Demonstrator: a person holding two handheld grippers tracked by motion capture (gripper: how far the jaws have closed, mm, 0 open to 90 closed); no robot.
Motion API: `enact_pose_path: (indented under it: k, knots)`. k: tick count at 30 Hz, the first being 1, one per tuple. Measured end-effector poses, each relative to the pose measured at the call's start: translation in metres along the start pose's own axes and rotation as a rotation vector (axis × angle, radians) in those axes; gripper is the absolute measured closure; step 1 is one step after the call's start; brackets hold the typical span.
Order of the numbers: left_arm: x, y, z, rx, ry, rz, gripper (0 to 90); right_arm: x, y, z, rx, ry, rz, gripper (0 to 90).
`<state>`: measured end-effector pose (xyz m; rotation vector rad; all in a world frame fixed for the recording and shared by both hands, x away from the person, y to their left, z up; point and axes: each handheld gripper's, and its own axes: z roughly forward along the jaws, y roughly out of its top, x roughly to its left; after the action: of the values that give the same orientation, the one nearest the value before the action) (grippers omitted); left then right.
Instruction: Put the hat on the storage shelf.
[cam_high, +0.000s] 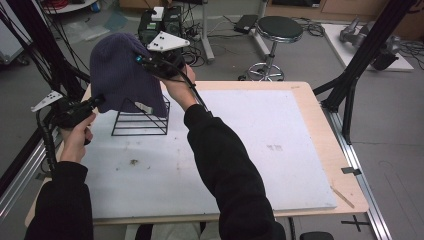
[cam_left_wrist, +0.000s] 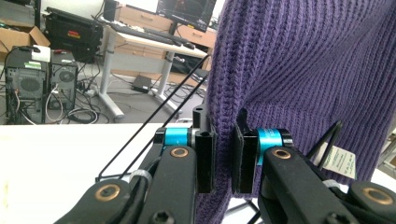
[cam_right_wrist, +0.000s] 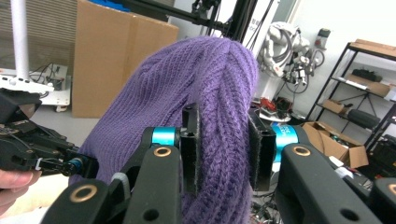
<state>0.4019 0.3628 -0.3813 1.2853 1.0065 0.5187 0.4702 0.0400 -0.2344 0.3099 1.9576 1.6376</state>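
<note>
From the high view we hold a purple knit hat (cam_high: 122, 70) up between our two tongs, above a black wire rack (cam_high: 141, 120) that stands on the white counter (cam_high: 260, 150). The left tongs (cam_high: 99, 100) grip the hat's lower left edge, and the right tongs (cam_high: 141, 59) grip its upper right side, near the crown. The hat hangs just over the rack's peak, its hem with a small tag reaching the upper wires. A round stool (cam_high: 279, 30) stands on the floor well beyond the right tongs.

In the left gripper view the left tongs (cam_left_wrist: 223, 154) are clenched on a fold of the hat (cam_left_wrist: 303, 70), which rises above and to the right of the jaws. A white tag (cam_left_wrist: 340, 162) hangs just right of the jaws. Thin bars of the rack (cam_left_wrist: 154, 116) slant up on the left side of the jaws.

In the right gripper view the right tongs (cam_right_wrist: 223, 147) are clenched on a thick ridge of the hat (cam_right_wrist: 187, 79), whose dome rises above the jaws. The left tongs (cam_right_wrist: 77, 164) show at lower left, at the hat's edge. A cardboard box (cam_right_wrist: 116, 51) stands far behind.
</note>
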Motion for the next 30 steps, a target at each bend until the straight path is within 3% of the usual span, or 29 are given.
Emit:
enact_pose_path:
  k: [5,13,17,25,30]
  knots:
    - [0.001,-0.008,0.000,0.029,0.019,0.007,82.3,0.006,-0.006,0.001,0.012,0.011,0.003,71.6]
    - [0.006,-0.026,0.001,0.082,0.028,-0.023,82.2,0.011,-0.028,0.002,0.051,0.040,0.024,71.6]
    - [0.007,-0.031,0.001,0.076,0.030,-0.036,82.2,0.010,-0.032,0.003,0.055,0.052,0.036,71.6]
    - [0.010,-0.039,0.001,0.116,0.050,-0.035,82.2,0.013,-0.046,0.004,0.078,0.056,0.048,71.6]
    - [0.012,-0.043,0.002,0.146,0.054,-0.062,82.1,0.014,-0.047,0.005,0.097,0.072,0.039,71.3]
